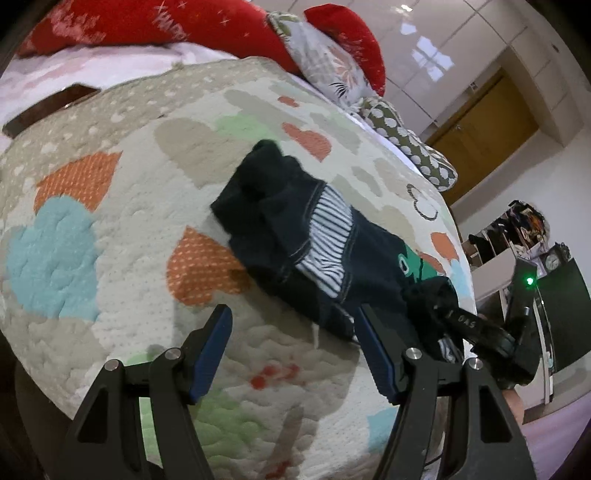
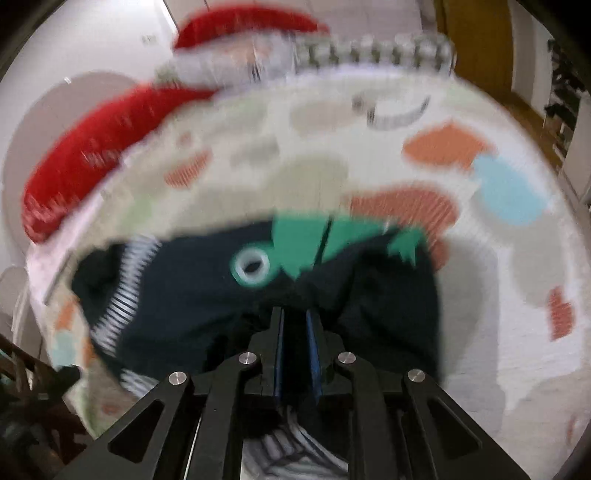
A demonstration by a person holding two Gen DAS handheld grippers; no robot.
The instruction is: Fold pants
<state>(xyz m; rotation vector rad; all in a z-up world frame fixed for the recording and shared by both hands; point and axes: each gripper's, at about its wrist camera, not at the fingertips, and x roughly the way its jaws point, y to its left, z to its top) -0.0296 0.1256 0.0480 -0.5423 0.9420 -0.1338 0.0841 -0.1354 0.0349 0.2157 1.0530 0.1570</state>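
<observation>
Your pants (image 1: 295, 236) lie crumpled on the quilt (image 1: 110, 221), well short of the red pillows (image 1: 147, 22), so no clean fold shows yet. Your right gripper (image 2: 294, 314) pinches the dark fabric (blurred view); your left gripper (image 1: 293, 321) hangs spread, holding nothing.

One pants (image 1: 295, 236), two tools, two red pillows (image 1: 155, 22), one quilt (image 1: 110, 229).

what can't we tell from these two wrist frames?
- Right wrist view: motion blur; whether the right gripper pinches the pants is unclear.
- Left wrist view: the pants' near end is hidden behind the right gripper and the left gripper's finger.
- Left wrist view: the quilt's near edge is cut off by the frame.
</observation>
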